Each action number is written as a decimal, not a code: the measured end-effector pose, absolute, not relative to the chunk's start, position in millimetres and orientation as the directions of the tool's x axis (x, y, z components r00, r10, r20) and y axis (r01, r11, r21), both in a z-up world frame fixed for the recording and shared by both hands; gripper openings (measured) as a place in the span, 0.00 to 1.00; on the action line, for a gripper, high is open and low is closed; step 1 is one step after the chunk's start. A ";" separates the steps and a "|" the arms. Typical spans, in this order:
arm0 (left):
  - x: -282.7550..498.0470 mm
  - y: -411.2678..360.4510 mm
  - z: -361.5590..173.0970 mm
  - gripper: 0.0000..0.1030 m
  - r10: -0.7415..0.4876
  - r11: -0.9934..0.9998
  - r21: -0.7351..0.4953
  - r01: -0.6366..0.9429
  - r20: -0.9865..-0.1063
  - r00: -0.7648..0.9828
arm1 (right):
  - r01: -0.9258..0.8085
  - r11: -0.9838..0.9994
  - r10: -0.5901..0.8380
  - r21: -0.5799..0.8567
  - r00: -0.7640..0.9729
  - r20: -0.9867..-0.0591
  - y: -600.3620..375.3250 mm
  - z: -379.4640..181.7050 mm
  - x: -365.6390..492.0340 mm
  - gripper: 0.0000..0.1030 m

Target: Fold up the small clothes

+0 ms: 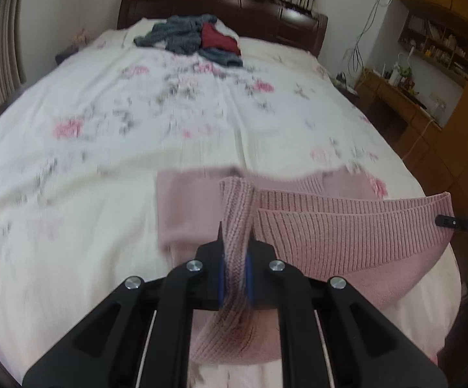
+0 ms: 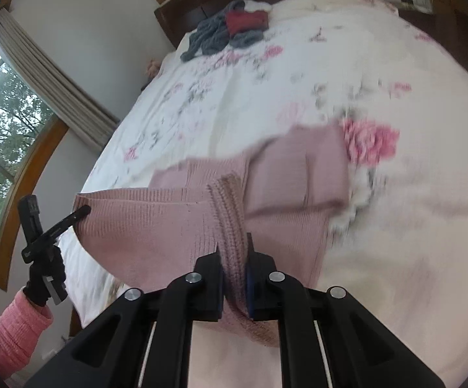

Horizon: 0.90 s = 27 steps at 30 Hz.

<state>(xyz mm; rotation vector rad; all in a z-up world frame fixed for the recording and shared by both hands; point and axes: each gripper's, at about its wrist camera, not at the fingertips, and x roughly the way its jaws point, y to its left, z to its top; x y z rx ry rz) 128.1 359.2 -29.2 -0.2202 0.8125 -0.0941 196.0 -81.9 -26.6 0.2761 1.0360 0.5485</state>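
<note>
Pink knit garment lifted over the near edge of the floral bed sheet, left gripper clamped on its left ribbed corner, right gripper clamped on the right corner, grey and red clothes piled far by the headboard

bedspread mid: open | headboard end: clothes pile blocks
</note>
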 end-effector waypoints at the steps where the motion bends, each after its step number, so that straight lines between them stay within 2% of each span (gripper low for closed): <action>1: 138.6 359.4 -27.4 0.07 -0.164 0.973 -0.230 -0.004 -0.706 0.689 | -0.290 0.843 0.538 0.454 0.405 -0.740 -79.6 -23.1 210.2 0.09; 10: 246.7 366.9 -48.4 0.07 -0.099 0.980 -0.188 -0.061 -0.735 0.671 | -0.218 0.892 0.451 0.395 0.439 -0.777 -62.1 -34.7 311.2 0.09; 16: 292.1 368.7 -105.7 0.08 -0.087 0.979 -0.176 -0.103 -0.818 0.568 | -0.151 0.923 0.386 0.355 0.371 -0.845 -51.2 -90.4 363.6 0.09; 22: 312.0 374.7 -153.0 0.09 -0.060 0.976 -0.156 -0.152 -0.864 0.499 | -0.096 0.941 0.339 0.326 0.325 -0.883 -48.6 -135.1 384.5 0.10; 25: 316.3 385.4 -169.6 0.15 -0.035 0.971 -0.141 -0.192 -0.881 0.472 | -0.065 0.941 0.335 0.331 0.305 -0.892 -53.5 -151.5 392.6 0.11; 27: 315.1 391.8 -172.8 0.23 -0.035 0.966 -0.148 -0.212 -0.886 0.463 | -0.055 0.942 0.332 0.331 0.299 -0.895 -56.4 -154.7 393.2 0.21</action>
